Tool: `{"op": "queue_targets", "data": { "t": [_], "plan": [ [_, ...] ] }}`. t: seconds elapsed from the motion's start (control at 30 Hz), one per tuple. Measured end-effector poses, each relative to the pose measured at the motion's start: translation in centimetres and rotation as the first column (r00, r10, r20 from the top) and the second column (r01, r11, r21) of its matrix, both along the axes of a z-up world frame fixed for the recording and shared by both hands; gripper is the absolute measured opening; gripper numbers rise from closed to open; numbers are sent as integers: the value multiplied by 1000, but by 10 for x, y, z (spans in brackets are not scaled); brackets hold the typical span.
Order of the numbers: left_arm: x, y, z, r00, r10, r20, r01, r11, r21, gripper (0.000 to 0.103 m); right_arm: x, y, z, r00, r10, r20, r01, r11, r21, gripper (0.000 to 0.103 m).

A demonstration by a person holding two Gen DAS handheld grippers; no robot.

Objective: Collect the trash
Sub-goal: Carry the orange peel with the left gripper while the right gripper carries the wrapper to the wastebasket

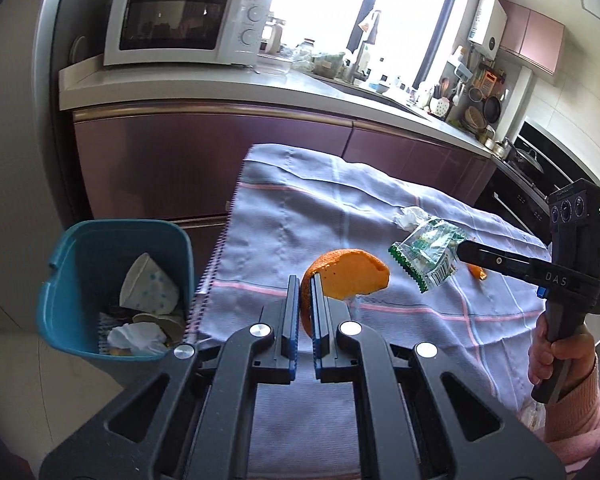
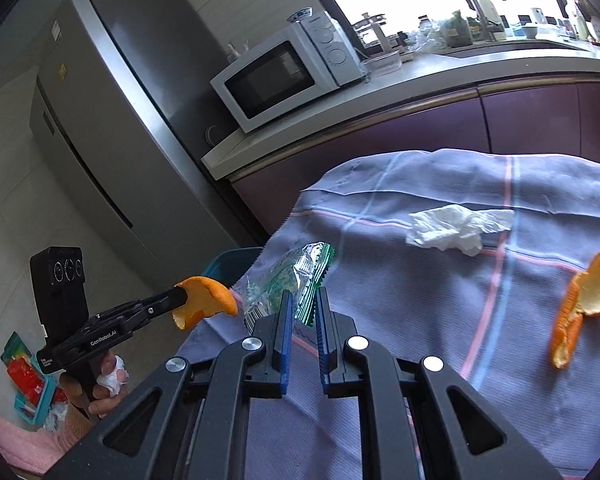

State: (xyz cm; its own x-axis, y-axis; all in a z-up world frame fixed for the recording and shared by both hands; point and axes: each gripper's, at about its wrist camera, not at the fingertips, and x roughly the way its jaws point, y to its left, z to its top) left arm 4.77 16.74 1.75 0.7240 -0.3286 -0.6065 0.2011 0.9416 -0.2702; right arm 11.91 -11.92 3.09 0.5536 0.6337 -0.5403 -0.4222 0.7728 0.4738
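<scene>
While both wrist views show held trash, only the left shows the bin (image 1: 80,240) (part-filled).

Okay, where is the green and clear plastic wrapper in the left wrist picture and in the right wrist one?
Left wrist view: the wrapper is right of centre, pinched in the right gripper, above the tablecloth.
Right wrist view: the wrapper is at centre, just beyond that gripper's own fingers.
Shared landmark: the white microwave on the counter.
</scene>
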Motion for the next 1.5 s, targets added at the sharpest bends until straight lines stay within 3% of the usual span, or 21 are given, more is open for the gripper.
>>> {"op": "queue_targets", "data": {
  "t": [0.6, 1.5],
  "plan": [
    [-2, 108, -7, 974, 228, -1, -228, 974, -5, 6, 44, 107, -3, 984, 177, -24, -178, 984, -32, 10],
    [37, 144, -45, 942, 328, -67, -329, 944, -2, 6, 82, 188, -35, 966, 236, -106, -249, 958, -139, 10]
  ]
}}
